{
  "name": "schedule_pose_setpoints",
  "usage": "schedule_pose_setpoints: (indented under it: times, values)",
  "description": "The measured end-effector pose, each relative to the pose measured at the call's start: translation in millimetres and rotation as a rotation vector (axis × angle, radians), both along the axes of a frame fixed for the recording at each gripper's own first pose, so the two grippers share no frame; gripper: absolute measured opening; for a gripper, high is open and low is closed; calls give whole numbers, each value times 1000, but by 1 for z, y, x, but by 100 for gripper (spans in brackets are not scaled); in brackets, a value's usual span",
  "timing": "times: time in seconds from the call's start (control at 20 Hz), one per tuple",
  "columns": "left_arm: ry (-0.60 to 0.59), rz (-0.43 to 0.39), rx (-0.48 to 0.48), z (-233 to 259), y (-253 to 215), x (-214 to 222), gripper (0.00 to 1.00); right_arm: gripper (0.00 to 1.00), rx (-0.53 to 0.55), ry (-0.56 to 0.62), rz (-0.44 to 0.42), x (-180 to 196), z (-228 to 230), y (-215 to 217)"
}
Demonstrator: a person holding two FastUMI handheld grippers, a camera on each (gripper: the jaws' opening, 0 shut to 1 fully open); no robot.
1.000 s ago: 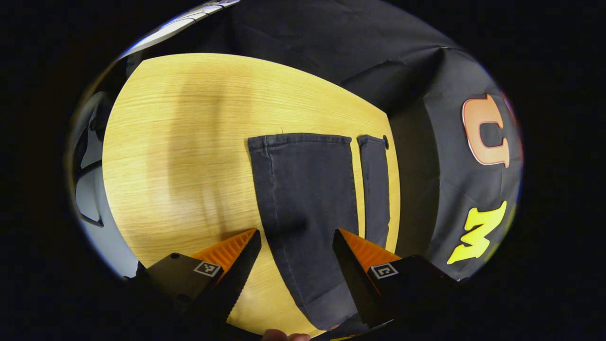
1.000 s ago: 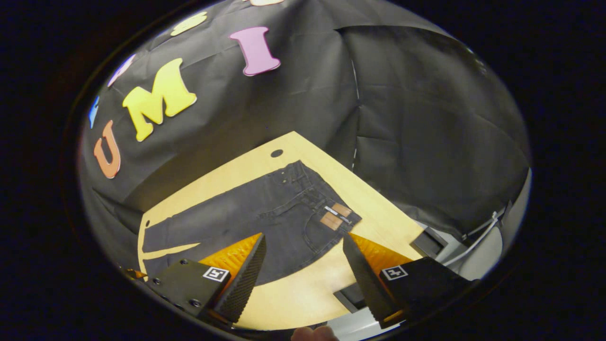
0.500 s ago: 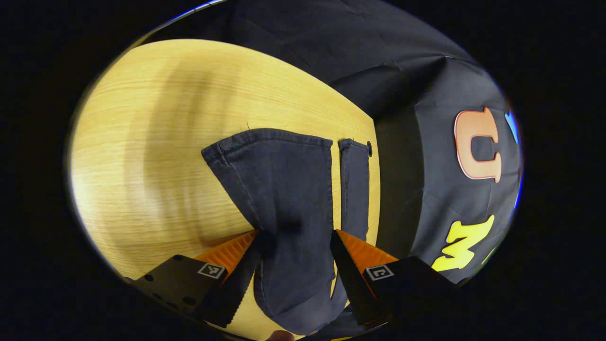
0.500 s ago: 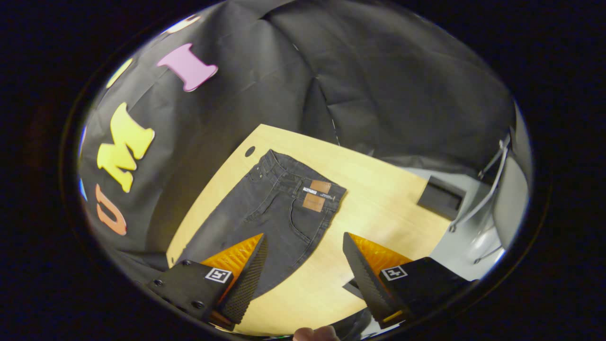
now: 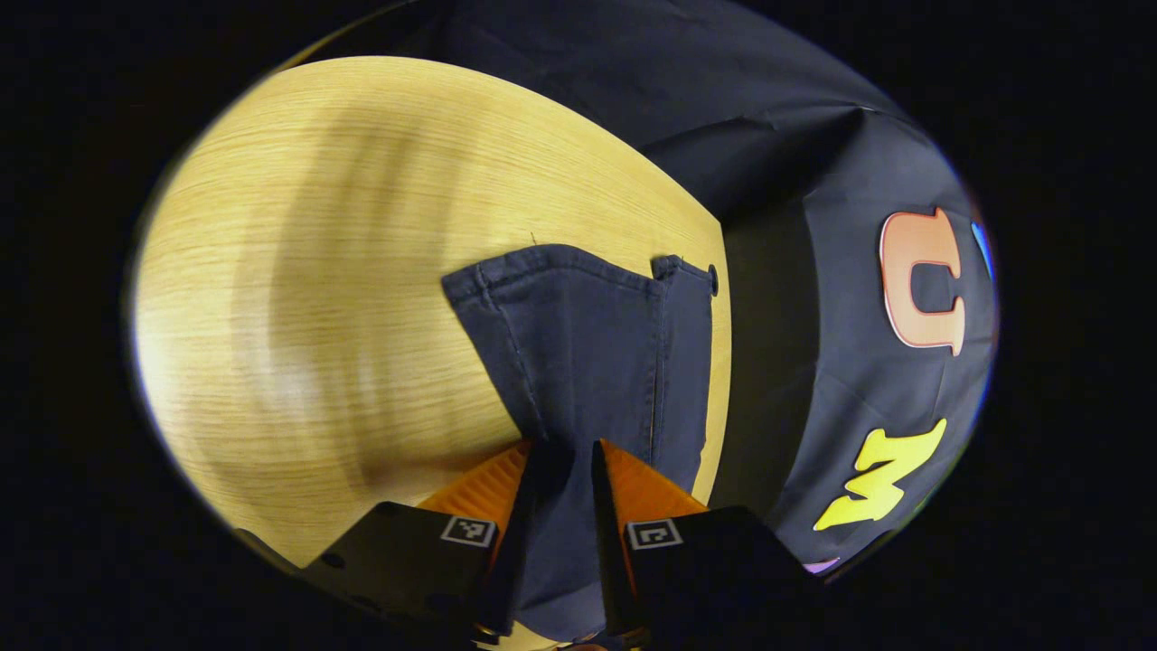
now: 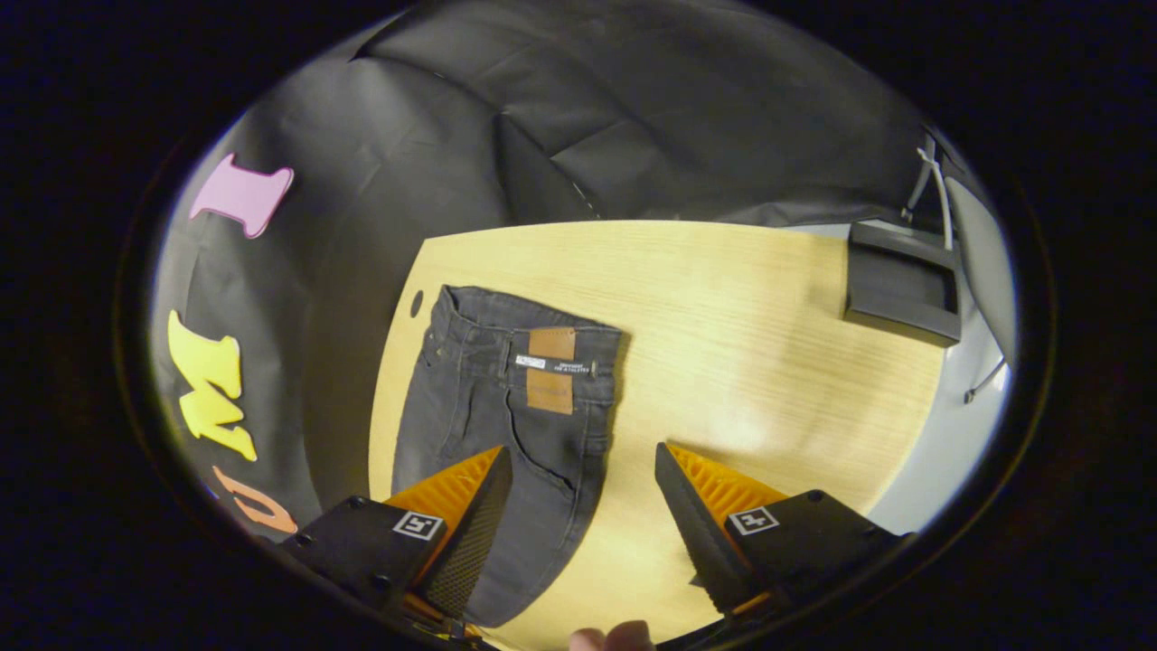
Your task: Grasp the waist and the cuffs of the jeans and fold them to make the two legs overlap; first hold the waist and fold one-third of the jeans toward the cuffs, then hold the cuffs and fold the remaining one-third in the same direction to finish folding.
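Denim jeans lie flat on the surface, their length running waist to cuffs. Left gripper pinches one leg; right gripper, jaws wide, hovers beside the waist.

- The place looks like a recording booth set up in an office or a lab, not a home.
- Ahead of the right gripper lies a plain light wooden table with a round cable hole, as on an office desk.
- Black cloth hangs as a wall behind and beside the table, with folds and creases in it.
- To the far right of this gripper, past the table edge, are a pale grey floor, a dark flat box and part of a chair with thin metal legs.
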State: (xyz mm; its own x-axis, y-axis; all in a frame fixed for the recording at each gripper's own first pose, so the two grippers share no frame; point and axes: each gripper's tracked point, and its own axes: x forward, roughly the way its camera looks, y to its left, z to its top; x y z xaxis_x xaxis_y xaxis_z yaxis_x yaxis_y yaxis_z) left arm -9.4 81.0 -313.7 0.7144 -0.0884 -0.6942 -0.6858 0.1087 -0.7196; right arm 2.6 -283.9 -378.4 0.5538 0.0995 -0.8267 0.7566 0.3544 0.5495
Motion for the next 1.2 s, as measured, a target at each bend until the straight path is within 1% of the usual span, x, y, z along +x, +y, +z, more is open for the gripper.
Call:
schedule_pose_setpoints:
  times: [0.05,0.1,0.2,0.25,0.4,0.5,0.55,0.6,0.65,0.7,0.75,0.8,0.85,0.9,0.95,1.0,1.1,1.15,1.2]
  values:
    - [6,-2,3,-1,1,0,35,100,-7,-5,11,8,-1,0]
    - [13,-3,6,-2,0,1,34,97,-19,-9,23,17,-2,1]
    - [22,0,8,-3,1,2,30,97,-34,-5,43,32,-3,4]
    - [24,3,8,-4,1,2,28,93,-44,2,50,34,-5,3]
    - [24,11,1,-4,1,3,22,93,-76,34,67,38,-5,6]
    - [29,16,-15,-5,0,4,18,93,-126,75,81,39,-11,7]
    - [34,19,-21,-5,1,4,15,85,-157,109,86,35,-16,6]
    - [41,22,-28,-6,1,4,14,77,-173,110,83,36,-18,7]
    - [45,21,-31,-4,1,3,12,69,-188,158,84,30,-22,5]
    - [41,15,-32,-3,1,4,10,52,-185,154,51,31,-18,-1]
    - [40,10,-28,0,1,4,8,35,-159,163,43,31,-20,0]
    - [39,9,-26,1,1,4,8,39,-104,163,37,36,-25,-1]
    - [43,11,-24,3,2,5,7,10,-83,158,13,37,-23,3]
    - [52,14,-26,5,3,3,7,6,-59,158,7,37,-21,4]
    - [53,17,-31,10,2,5,6,5,-46,153,8,36,-15,0]
    - [64,20,-36,14,3,3,6,1,-43,147,7,36,-14,3]
    - [55,30,-40,30,3,7,4,5,-30,125,11,35,2,3]
    - [71,27,-33,32,3,6,4,5,-17,112,9,33,14,6]
    - [83,31,-32,35,5,5,4,0,-6,94,6,34,25,7]
